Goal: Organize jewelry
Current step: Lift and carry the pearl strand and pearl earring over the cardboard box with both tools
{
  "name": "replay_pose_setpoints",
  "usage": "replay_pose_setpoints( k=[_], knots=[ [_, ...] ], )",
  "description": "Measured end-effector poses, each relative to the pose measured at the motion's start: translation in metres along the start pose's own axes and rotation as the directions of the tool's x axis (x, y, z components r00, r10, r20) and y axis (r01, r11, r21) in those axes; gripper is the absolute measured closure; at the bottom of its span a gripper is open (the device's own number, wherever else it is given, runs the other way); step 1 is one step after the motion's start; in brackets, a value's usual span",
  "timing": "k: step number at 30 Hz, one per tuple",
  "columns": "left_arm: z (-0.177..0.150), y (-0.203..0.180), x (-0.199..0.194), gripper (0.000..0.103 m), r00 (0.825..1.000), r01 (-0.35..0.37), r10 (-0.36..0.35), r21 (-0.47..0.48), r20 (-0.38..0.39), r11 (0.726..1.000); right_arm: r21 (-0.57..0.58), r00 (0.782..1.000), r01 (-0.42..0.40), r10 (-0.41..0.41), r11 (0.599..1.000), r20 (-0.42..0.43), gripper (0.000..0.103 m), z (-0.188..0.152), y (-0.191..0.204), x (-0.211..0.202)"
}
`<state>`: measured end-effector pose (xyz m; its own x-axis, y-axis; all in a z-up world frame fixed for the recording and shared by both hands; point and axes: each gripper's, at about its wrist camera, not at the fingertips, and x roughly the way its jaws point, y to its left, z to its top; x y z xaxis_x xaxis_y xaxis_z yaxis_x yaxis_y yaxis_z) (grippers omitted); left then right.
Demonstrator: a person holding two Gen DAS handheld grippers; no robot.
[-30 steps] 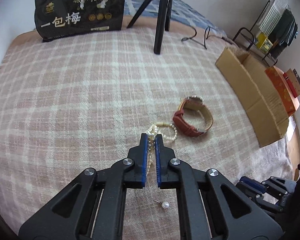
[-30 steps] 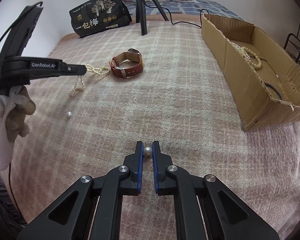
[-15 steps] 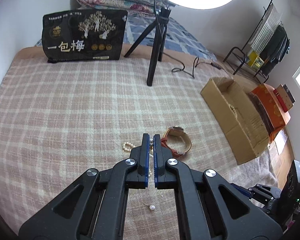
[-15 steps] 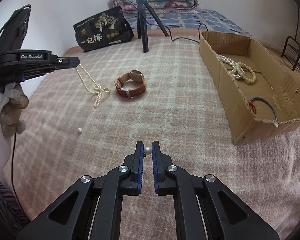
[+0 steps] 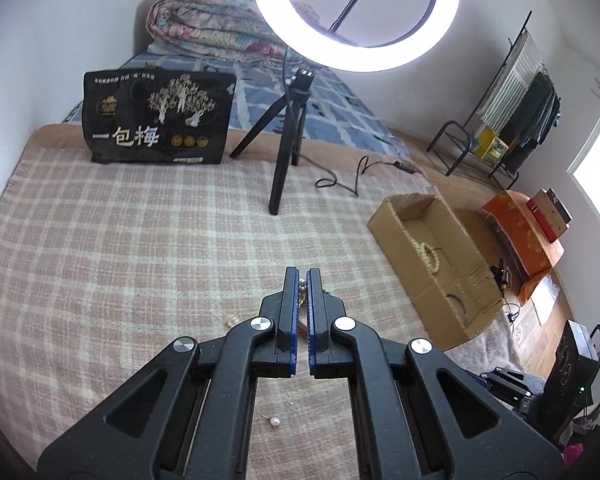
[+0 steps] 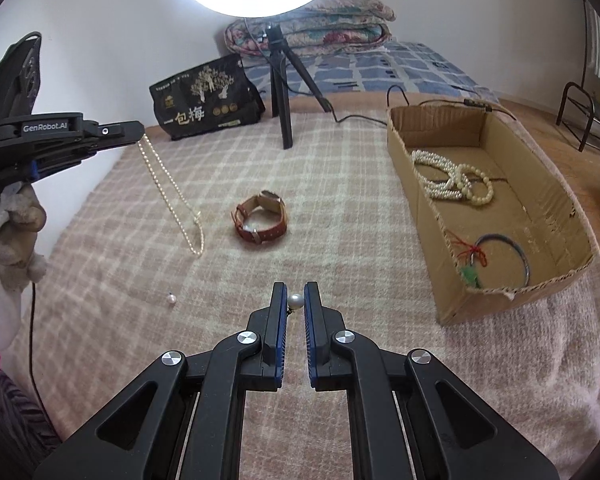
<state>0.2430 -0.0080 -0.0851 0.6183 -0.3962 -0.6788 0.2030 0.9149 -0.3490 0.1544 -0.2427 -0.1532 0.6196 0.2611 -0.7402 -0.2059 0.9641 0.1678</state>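
The cardboard box [image 6: 484, 208] on the bed is holding a heap of pearl and bead strands [image 6: 452, 178] at its far end and a blue bangle with red cord [image 6: 496, 254] nearer. The left tongs [image 6: 140, 133] are pinching a pearl necklace [image 6: 172, 192], now lifted so it is dangling, only its lower end reaching the plaid blanket [image 6: 340, 208]; earlier it was lying there. The right tongs [image 6: 296, 300] are gripping a pearl earring [image 6: 295, 301], raised too. A brown watch [image 6: 260, 220] and another pearl [image 6: 172, 300] are lying on the blanket.
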Motion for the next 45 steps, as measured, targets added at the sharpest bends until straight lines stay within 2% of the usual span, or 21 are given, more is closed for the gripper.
replay_pose_setpoints(
  k=[12,18,25,31,38,45],
  knots=[
    [0.022,-0.042,-0.036,0.103,0.994,0.067,-0.071,0.046,0.081,0.997,0.057,0.995,-0.012,0.007,0.998,0.095,0.096,0.033,-0.022,-0.034],
    [0.046,-0.078,-0.046,0.103,0.987,0.104,-0.116,0.11,0.107,0.988,0.093,0.99,-0.003,-0.01,0.996,0.141,0.096,0.046,-0.041,-0.052],
    [0.075,-0.127,-0.046,0.103,0.977,0.149,-0.175,0.192,0.125,0.97,0.136,0.988,0.029,-0.049,0.99,0.147,0.096,0.052,-0.07,-0.062],
    [0.093,-0.167,-0.024,0.103,0.969,0.188,-0.218,0.227,0.115,0.956,0.147,0.988,0.084,-0.102,0.986,0.118,0.096,0.052,-0.094,-0.065],
    [0.105,-0.213,0.022,0.103,0.965,0.229,-0.253,0.244,0.068,0.942,0.177,0.988,0.114,-0.131,0.977,0.085,0.096,0.049,-0.116,-0.06],
    [0.102,-0.252,0.074,0.103,0.969,0.236,-0.246,0.267,0.004,0.934,0.192,0.99,0.124,-0.133,0.974,0.035,0.096,0.042,-0.124,-0.045]
  ],
)
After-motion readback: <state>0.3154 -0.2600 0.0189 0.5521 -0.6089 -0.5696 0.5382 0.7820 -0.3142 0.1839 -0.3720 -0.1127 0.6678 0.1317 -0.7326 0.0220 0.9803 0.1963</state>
